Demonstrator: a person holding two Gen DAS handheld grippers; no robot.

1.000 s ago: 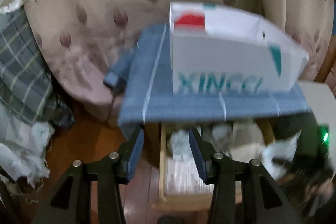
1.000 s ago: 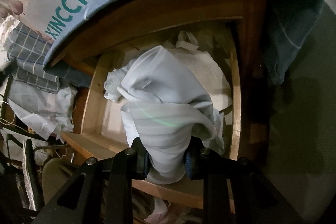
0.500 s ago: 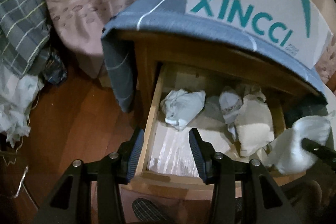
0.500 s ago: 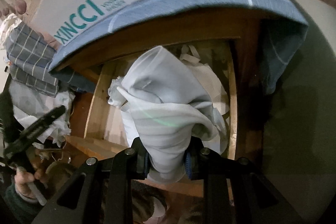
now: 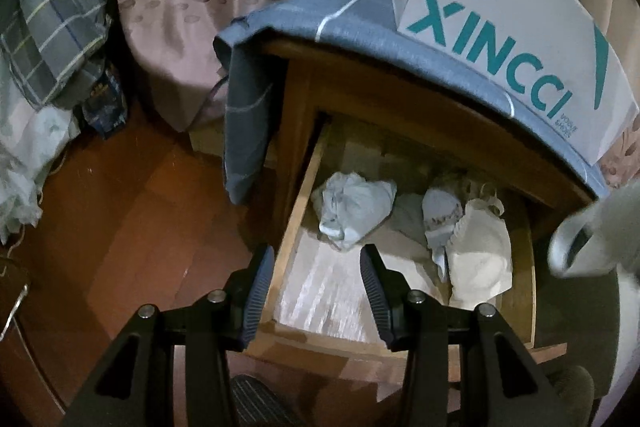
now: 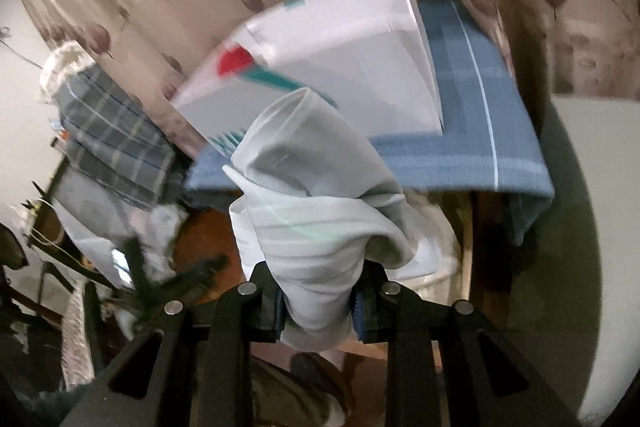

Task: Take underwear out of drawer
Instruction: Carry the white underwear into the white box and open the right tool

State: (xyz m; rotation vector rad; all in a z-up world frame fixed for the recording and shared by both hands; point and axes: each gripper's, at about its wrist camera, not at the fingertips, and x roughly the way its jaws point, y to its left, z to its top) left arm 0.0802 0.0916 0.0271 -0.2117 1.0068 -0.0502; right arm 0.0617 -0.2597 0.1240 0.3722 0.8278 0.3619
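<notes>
Dim bedroom, wooden nightstand drawer (image 5: 304, 211) pulled open below the left gripper (image 5: 318, 291), whose jaws hang partly apart and empty. Right gripper (image 6: 318, 307) stays clamped on the pale grey folded underwear (image 6: 316, 195) and has lifted it clear of the drawer, so one piece is out; the crumpled light-blue underwear (image 5: 354, 209) just ahead looks next.

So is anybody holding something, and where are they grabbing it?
Yes. The right tool pinches the pale underwear by its bunched lower end. The left tool holds nothing, open over the drawer.
</notes>
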